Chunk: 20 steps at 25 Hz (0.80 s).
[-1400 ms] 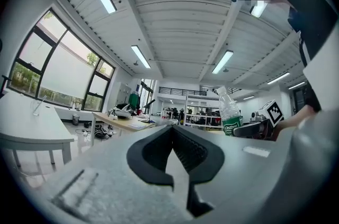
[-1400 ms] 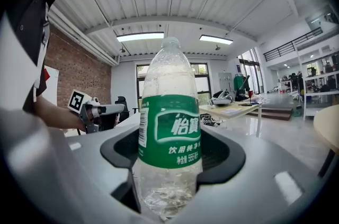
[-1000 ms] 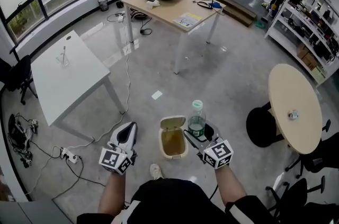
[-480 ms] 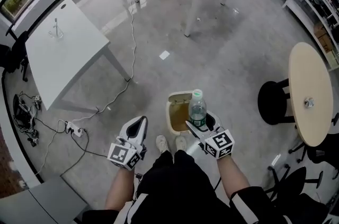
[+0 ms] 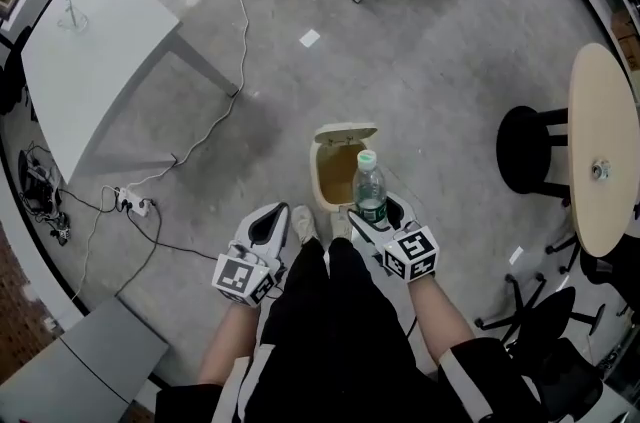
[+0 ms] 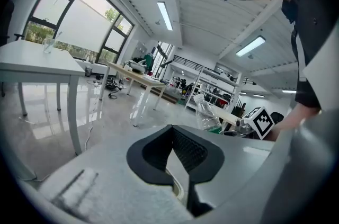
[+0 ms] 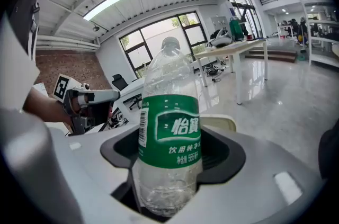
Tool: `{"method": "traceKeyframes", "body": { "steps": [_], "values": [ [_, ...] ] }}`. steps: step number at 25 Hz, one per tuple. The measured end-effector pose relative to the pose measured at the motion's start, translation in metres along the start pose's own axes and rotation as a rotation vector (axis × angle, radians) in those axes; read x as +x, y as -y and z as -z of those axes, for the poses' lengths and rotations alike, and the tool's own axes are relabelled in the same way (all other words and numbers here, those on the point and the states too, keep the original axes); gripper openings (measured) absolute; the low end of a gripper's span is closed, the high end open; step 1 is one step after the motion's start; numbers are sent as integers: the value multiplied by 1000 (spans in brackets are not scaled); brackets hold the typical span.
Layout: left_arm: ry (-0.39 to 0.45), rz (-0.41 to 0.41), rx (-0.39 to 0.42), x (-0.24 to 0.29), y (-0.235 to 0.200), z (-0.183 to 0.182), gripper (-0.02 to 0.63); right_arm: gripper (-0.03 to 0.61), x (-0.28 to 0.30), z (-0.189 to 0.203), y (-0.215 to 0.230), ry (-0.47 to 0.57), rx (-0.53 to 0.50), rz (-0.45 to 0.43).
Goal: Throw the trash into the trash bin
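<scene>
Both tools have dropped toward the floor in the past second, the right tool (image 5: 372,214) clamping a clear plastic bottle (image 5: 368,183) upright by its lower body. The open trash bin (image 5: 318,181) stands just ahead of that tool, slightly left. The left tool (image 5: 268,229) is pressed together, empty.

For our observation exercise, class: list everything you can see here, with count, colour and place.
trash bin: one, beige, lid open, on the floor ahead of the feet
bottle: one, clear with green label, upright, by the bin
rectangular table: one, white, upper left
round table: one, light wood, right edge
stool: one, black, beside the round table
power strip: one, white, with cables, floor at left
left gripper: one, white and black, jaws together, empty
right gripper: one, white and black, shut on the bottle
</scene>
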<state>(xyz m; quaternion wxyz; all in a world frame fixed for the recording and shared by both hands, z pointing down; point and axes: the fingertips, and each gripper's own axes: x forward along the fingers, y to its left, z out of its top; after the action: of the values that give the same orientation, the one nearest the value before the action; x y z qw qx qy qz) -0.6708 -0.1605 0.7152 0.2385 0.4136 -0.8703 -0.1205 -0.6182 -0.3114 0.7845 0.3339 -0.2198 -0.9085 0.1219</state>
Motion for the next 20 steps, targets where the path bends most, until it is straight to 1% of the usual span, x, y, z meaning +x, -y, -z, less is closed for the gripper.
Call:
{"method": "traceKeyframes", "body": {
  "steps": [3,6,10,15,20],
  "values": [
    [-31,50,2,12,14,14,2,316,1,20,9,-39,32,18],
    [-55,83,-2,22,28,25,2,316,3,36,16,-72,48,22],
    [-78,122,-5,28,42,31,2,318,18,46,21,-110,15,9],
    [-94,103,-10,26,45,33,2,318,41,49,33,-124,-29,18],
    [-92,62,-13,13,28,39,2,319,58,50,37,-141,-39,9]
  ]
}}
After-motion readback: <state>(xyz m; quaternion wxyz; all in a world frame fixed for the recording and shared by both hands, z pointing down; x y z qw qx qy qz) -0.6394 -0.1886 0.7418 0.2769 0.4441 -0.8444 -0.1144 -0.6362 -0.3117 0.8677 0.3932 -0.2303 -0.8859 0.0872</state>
